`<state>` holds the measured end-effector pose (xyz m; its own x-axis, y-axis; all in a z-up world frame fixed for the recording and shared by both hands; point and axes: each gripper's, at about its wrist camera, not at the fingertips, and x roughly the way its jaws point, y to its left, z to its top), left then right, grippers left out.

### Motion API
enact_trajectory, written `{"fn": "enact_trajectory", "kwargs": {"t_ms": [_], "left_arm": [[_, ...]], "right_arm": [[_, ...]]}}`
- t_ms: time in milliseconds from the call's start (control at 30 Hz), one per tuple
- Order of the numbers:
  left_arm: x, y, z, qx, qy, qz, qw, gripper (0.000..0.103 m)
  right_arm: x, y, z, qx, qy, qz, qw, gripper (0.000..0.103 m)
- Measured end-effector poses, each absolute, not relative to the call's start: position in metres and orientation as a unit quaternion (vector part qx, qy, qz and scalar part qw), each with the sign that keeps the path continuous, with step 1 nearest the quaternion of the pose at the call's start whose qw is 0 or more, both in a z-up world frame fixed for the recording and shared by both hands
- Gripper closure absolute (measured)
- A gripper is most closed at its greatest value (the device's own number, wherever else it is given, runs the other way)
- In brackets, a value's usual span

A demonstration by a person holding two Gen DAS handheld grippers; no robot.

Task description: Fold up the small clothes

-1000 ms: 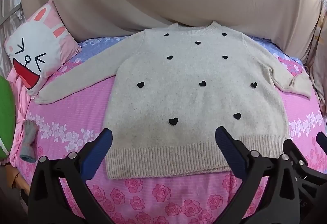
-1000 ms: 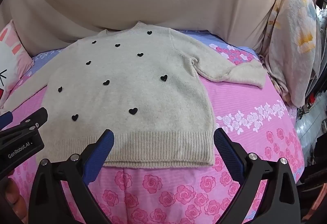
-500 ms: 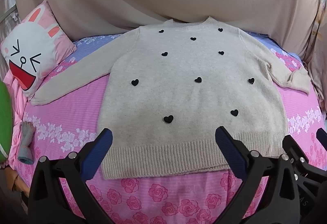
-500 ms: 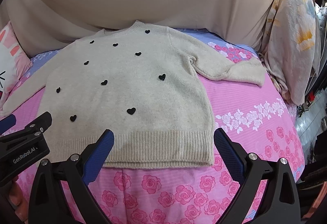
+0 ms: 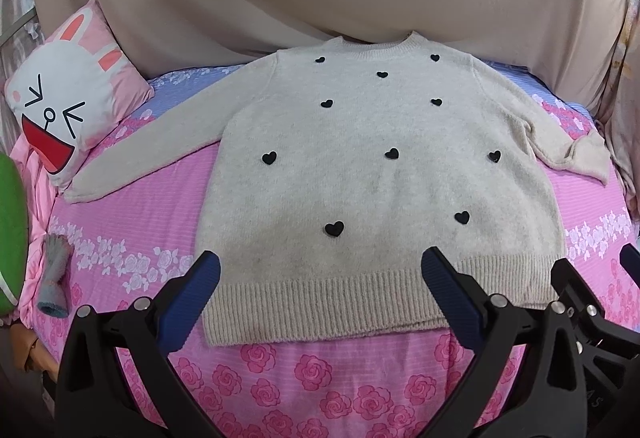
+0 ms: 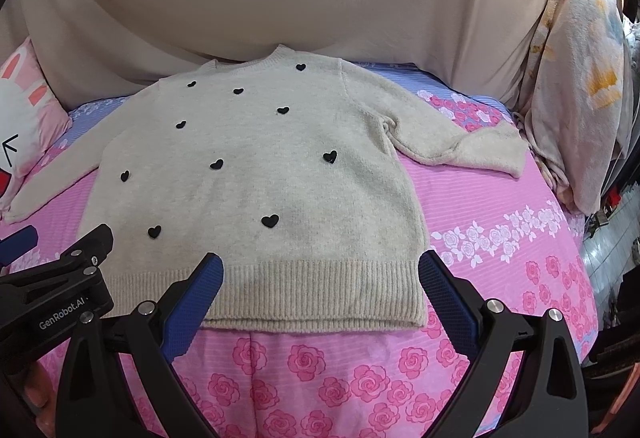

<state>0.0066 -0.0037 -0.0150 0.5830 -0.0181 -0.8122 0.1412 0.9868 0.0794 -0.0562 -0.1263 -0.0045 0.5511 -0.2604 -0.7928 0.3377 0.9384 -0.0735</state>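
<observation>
The left gripper (image 6: 16,250) body reads "GenRobot.AI".

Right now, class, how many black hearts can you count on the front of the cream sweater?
10 hearts on the sweater: two beside the collar, one just below between them, two across the chest, three across the middle, two nearest the hem. None seems hidden.

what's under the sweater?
The sweater lies flat on the pink floral bedsheet, which shows all around it. Anything else beneath is covered; no bulge shows.
</observation>
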Motion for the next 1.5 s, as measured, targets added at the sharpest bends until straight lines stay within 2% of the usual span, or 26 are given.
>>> {"fn": "enact_trajectory", "kwargs": {"t_ms": [1500], "left_arm": [[0.0115, -0.0084, -0.0175, 0.072, 0.458, -0.045, 0.885, 0.005]], "right_arm": [[-0.0527, -0.1277, -0.0062, 0.045, 0.445, -0.168, 0.878, 0.007]]}}
